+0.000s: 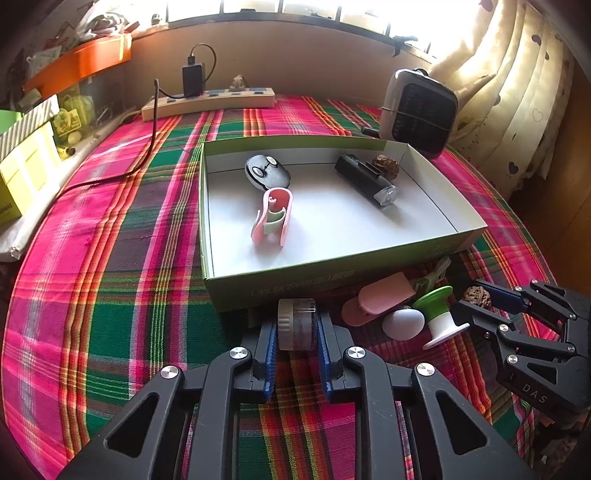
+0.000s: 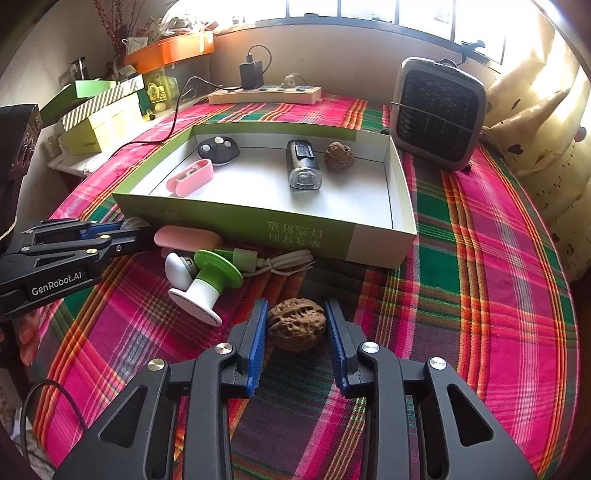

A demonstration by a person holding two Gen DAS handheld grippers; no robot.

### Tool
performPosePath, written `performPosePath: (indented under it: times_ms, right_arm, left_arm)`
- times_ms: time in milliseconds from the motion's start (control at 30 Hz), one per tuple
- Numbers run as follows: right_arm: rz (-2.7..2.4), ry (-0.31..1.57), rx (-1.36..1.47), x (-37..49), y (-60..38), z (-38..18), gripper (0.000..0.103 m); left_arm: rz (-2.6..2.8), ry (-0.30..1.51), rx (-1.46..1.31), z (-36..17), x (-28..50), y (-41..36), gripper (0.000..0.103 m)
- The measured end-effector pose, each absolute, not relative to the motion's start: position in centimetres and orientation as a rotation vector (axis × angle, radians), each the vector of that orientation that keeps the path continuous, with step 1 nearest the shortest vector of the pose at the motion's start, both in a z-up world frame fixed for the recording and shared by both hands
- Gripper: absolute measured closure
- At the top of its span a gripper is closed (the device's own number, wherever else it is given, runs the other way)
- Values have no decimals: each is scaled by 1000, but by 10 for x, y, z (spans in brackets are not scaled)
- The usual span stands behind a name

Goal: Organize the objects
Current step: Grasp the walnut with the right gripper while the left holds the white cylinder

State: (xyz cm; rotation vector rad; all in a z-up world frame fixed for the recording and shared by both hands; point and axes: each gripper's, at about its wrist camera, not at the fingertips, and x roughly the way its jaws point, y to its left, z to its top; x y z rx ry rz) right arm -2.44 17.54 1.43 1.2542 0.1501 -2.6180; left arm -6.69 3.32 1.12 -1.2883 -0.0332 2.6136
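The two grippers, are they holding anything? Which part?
The left gripper clamps a small round jar by its sides. The right gripper straddles a walnut; only one pad touches, so no firm hold yet.

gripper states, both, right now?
Left gripper: closed on the small jar.
Right gripper: around the walnut, a gap at one pad; grip cannot be told.

Super bright daylight pours in from the window (image 1: 280,9) at the back and blows it out to pure white, the box (image 2: 400,192) throws a dark shadow on the tablecloth (image 1: 110,258), and the fisheye bends everything with black corners, though focus looks sharp.
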Motion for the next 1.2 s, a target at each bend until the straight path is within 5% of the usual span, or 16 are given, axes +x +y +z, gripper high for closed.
performPosePath:
  times_ms: [1200]
  right_arm:
    - [-2629,134,1244,-25,177,18,71]
  left_arm:
    - [2614,-38,-1279,14,-64,32,86]
